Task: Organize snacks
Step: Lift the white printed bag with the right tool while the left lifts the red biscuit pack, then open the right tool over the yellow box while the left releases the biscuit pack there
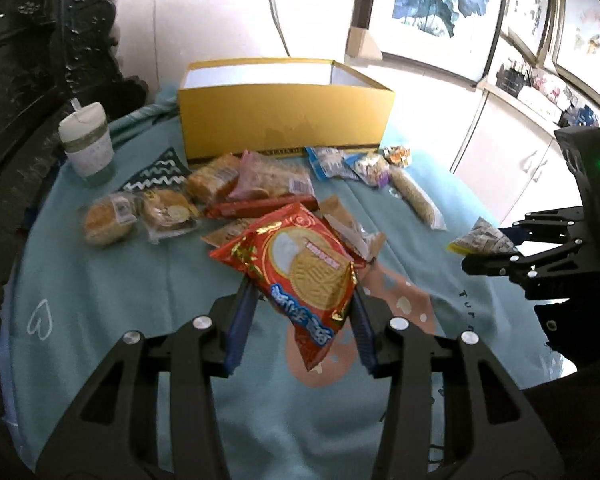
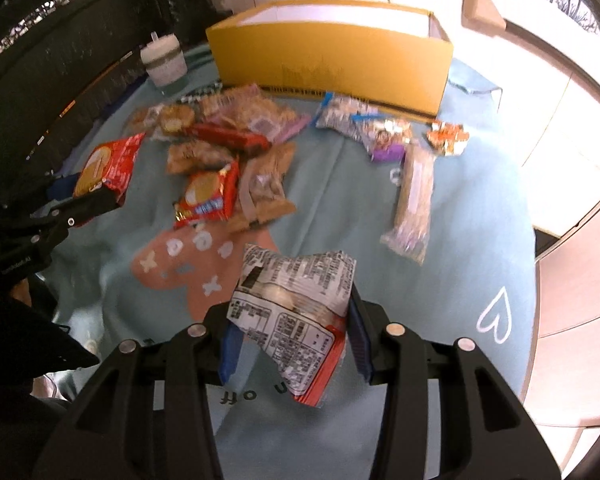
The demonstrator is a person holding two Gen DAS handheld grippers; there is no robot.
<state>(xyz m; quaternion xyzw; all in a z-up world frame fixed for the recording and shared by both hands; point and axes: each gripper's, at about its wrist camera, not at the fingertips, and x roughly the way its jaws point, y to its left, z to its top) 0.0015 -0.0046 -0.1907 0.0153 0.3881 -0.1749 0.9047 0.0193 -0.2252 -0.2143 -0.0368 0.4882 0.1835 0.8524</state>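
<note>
Both grippers hold a packet clear of the bench. Left gripper (image 1: 302, 304) has its jaws clamped on a red biscuit packet (image 1: 300, 272); right gripper (image 2: 294, 320) has its jaws clamped on a packet (image 2: 296, 292) with its printed back showing. More snacks (image 1: 236, 196) lie heaped on the teal cloth (image 1: 100, 288) in front of the open yellow box (image 1: 284, 120), near a cup (image 1: 86, 140). Step in hand looks like carrying. Next, each packet likely needs lifting over the box's near wall, then a release inside.
</note>
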